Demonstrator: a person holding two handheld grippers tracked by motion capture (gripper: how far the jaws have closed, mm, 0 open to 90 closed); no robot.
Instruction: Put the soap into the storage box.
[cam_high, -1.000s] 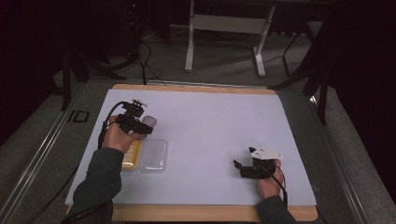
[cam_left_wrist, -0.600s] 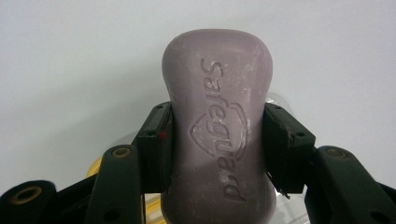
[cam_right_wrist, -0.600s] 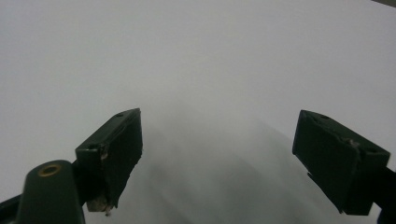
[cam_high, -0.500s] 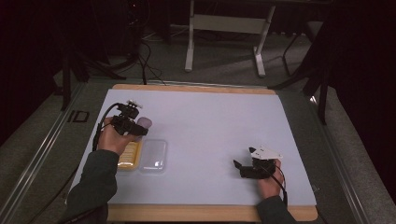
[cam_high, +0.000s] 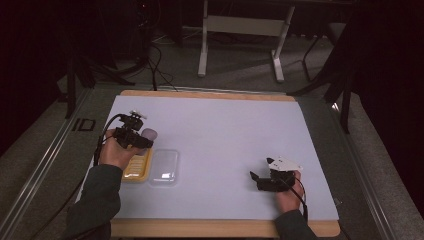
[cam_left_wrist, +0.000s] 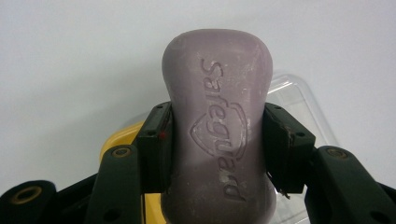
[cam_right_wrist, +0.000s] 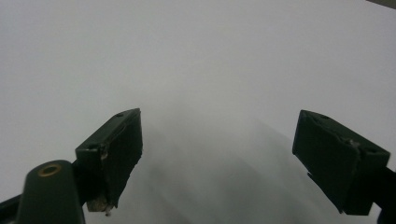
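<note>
High view looks down on the white mat (cam_high: 225, 140); both gripper views skim it closely.

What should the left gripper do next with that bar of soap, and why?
Probably lower the soap into the yellow tray. The left gripper is shut on it above that tray, whose clear lid lies open alongside, and the right gripper rests open.

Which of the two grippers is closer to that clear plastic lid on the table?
Left. The left gripper, clamping a purple soap bar, hovers just beside the clear lid and yellow tray. The right gripper sits open, far across the table.
</note>
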